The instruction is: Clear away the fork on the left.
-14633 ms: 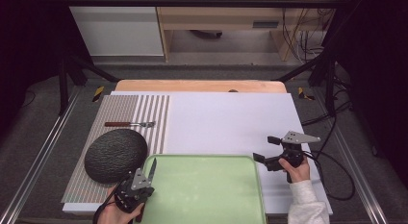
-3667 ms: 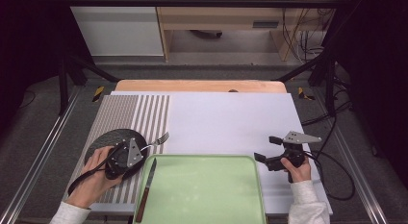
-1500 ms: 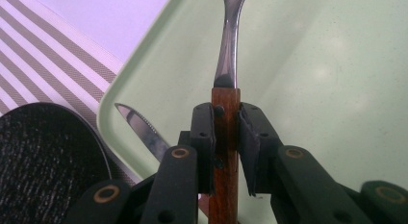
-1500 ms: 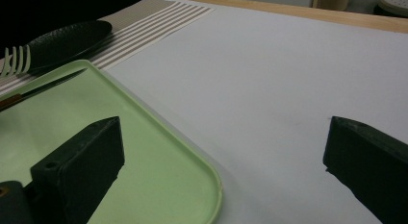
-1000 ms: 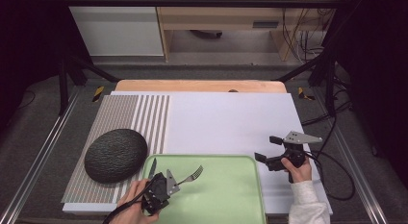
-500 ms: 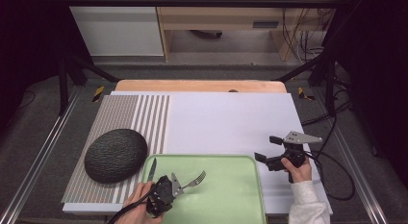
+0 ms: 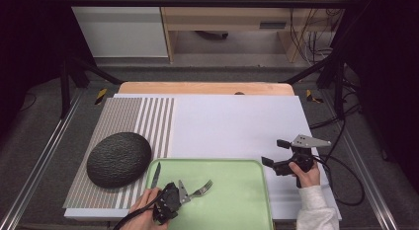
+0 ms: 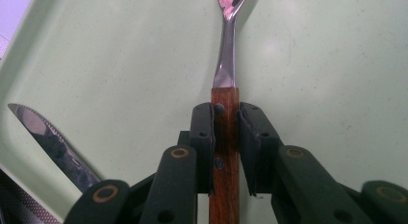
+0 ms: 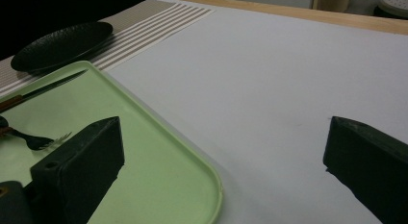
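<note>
The left hand-held gripper (image 7: 182, 192) is over the left part of the green tray (image 7: 237, 205), near the front edge of the bench (image 7: 237, 121). Its jaws are closed on the wooden handle of a fork (image 7: 201, 189). In the high view the fork points to the right and a little away from the person, with its prongs above the tray floor. The left gripper view shows what the high view cannot: the two pads (image 8: 202, 137) press the brown handle (image 8: 224, 152) from both sides, and the metal neck goes up from them over the tray (image 8: 120, 65).

A knife (image 7: 155, 174) lies at the left edge of the tray, its blade pointing to the far side. The left gripper view shows the teeth of its blade (image 8: 50, 137).

The right hand-held gripper (image 7: 274, 153) is beside the right edge of the tray, over the white sheet (image 7: 237, 126). Its jaws are wide apart and hold nothing; the right gripper view shows the bare sheet (image 9: 269, 89) between them.

A dark plate (image 7: 118, 158) sits on the striped mat (image 7: 128, 121) at the left side of the bench, just beside the far left corner of the tray. In the high view it looks like a dome, but the right gripper view shows a shallow plate (image 9: 62, 43).
</note>
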Action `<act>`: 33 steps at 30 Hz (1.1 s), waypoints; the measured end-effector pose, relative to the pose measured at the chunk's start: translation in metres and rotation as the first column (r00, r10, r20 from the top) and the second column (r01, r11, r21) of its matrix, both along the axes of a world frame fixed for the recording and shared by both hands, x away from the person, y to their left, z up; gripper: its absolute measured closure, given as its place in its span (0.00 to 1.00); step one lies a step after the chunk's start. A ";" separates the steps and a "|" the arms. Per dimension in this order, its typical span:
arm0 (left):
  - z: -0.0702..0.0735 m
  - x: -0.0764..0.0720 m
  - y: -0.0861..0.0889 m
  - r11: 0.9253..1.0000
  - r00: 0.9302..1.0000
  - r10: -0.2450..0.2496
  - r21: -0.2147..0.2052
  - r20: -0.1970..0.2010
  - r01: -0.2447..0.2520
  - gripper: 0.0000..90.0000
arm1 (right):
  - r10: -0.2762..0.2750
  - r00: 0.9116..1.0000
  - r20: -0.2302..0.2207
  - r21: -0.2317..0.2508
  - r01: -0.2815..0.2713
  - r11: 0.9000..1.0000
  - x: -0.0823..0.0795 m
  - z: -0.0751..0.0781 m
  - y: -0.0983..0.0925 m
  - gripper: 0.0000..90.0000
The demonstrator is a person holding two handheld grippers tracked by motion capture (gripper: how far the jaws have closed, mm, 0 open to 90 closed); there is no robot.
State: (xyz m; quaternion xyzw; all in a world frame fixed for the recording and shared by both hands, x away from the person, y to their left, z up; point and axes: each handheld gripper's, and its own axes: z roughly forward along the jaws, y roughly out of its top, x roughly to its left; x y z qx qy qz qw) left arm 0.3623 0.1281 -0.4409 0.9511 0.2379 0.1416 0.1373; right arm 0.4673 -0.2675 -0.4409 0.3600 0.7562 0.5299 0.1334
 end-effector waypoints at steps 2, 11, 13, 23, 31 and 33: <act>0.000 0.000 0.001 1.000 1.000 -0.003 -0.003 -0.003 0.003 0.85 | -0.001 1.000 0.000 0.000 0.001 1.000 0.000 0.000 0.000 0.01; 0.013 0.002 0.009 0.986 1.000 -0.024 -0.165 0.009 0.025 0.84 | -0.002 1.000 0.000 -0.001 0.002 1.000 0.000 0.000 0.000 0.01; 0.013 0.003 0.009 0.978 0.999 -0.038 -0.204 0.005 0.038 0.86 | -0.002 1.000 0.000 0.000 0.002 1.000 0.000 0.000 0.000 0.01; 0.004 0.010 0.002 0.956 0.997 -0.082 -0.282 -0.009 0.076 1.00 | -0.004 1.000 0.000 0.001 0.004 1.000 0.000 0.000 0.000 0.01; -0.002 0.015 -0.009 0.951 0.993 -0.114 -0.289 -0.003 0.108 1.00 | -0.003 1.000 0.000 0.000 0.003 1.000 0.000 0.000 0.000 0.01; -0.004 0.016 -0.010 0.953 0.993 -0.120 -0.281 -0.002 0.115 1.00 | -0.003 1.000 0.001 -0.001 0.003 1.000 0.000 0.000 0.000 0.01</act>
